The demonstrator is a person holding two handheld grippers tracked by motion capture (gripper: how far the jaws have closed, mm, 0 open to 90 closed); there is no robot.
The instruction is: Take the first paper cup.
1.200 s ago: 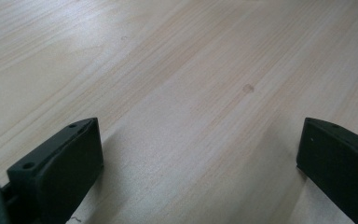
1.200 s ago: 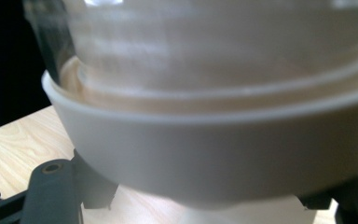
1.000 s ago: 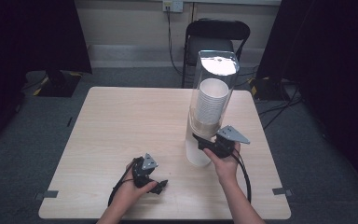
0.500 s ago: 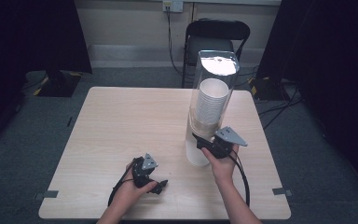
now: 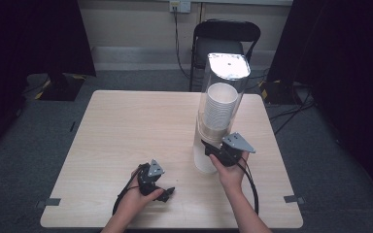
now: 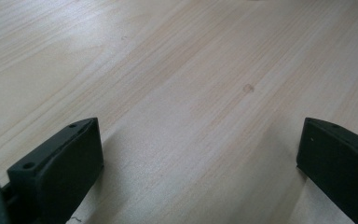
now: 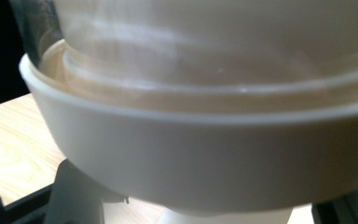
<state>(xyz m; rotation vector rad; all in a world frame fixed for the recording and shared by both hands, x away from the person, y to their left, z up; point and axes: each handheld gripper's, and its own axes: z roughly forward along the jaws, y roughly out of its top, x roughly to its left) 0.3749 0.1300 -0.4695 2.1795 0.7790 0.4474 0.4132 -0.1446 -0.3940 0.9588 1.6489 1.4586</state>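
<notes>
A tall clear tube (image 5: 222, 82) stands upright at the table's right side, with a stack of white cups (image 5: 219, 108) inside it. A white collar (image 7: 205, 154) rings its lower end. My right gripper (image 5: 212, 148) is pressed close to the tube's white lower part (image 5: 203, 158). It is open, with one jaw at each side of the narrower white piece (image 7: 223, 215) under the collar. My left gripper (image 5: 165, 194) rests low on the wooden table (image 5: 126, 126) near the front edge. It is open with bare wood between its fingers (image 6: 65, 163).
A black folding chair (image 5: 226, 34) stands behind the table's far edge, right behind the tube. Cables trail from both grippers toward the front edge. Dark curtains hang at both sides of the room.
</notes>
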